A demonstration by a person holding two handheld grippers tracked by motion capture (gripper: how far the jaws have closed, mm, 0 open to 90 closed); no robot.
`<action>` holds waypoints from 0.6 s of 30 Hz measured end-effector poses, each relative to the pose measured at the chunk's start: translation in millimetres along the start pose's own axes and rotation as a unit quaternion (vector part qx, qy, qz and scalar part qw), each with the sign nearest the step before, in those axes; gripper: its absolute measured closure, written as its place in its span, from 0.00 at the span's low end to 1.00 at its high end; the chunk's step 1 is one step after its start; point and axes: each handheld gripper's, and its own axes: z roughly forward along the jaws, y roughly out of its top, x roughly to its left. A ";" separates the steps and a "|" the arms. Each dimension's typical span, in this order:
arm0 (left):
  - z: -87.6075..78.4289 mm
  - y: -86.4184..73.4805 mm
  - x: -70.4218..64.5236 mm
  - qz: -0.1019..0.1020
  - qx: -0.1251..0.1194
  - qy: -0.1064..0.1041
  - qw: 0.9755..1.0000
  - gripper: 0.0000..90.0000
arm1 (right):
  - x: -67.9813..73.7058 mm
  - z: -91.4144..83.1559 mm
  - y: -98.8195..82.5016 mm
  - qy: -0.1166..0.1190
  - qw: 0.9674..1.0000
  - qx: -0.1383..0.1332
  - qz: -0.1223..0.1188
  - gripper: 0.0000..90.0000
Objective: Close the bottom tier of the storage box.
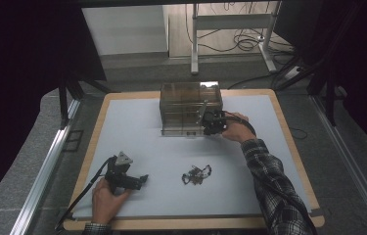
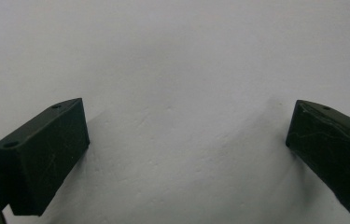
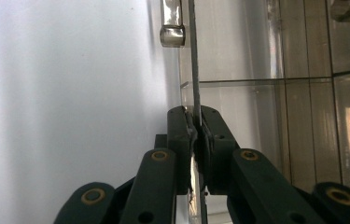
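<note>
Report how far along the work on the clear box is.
Done: the right gripper has shut on the thin edge of the clear box's panel. In hand: moving that panel. Left: the small dark pile lies untouched on the mat; the left gripper rests open, empty.

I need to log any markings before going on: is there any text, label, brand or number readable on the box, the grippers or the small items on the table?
None: no view shows readable text.
Clear box: no label or print on its walls.
Left gripper and right gripper: no lettering or numbers.
Small dark pile on the table: too small to tell any marking.
</note>
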 end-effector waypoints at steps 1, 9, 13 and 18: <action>0.0 0.0 0.0 0.000 0.000 0.000 1.000 0.00 | 0.6 -0.4 0.0 0.001 1.000 0.000 0.000 0.92; 0.0 0.0 0.0 0.000 0.000 0.000 1.000 0.00 | 5.8 -1.7 -2.4 0.004 1.000 -0.002 -0.009 0.93; 0.0 0.0 0.0 0.000 0.000 0.000 1.000 0.00 | 8.1 -1.7 -3.4 0.005 1.000 -0.003 -0.013 0.93; 0.0 0.0 0.0 0.000 0.000 0.000 1.000 0.00 | 11.3 -2.1 -4.6 0.006 1.000 -0.003 -0.016 0.93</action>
